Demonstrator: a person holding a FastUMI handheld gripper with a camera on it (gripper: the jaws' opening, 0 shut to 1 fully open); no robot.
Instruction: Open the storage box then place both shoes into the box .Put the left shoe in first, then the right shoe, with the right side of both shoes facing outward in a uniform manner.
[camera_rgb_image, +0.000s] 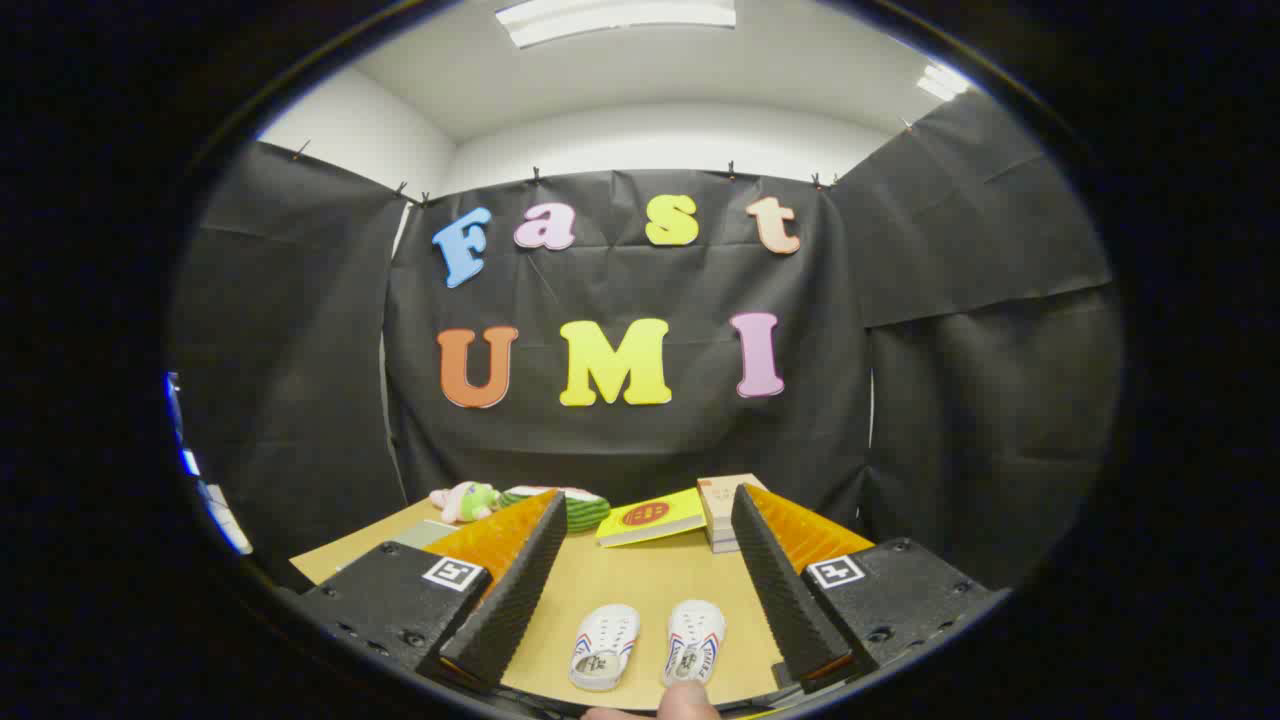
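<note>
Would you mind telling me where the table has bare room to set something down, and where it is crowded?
The gripper is open. Free: the tabletop between its fingers, from the two white shoes up to the yellow book. Crowded: the far edge, where a plush toy, a green striped item, the yellow book and a box line up.

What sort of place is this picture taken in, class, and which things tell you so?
Probably a small indoor recording booth: black cloth walls are clipped up around a wooden table, under ceiling strip lights. The open gripper reaches over a pair of white shoes on the table.
</note>
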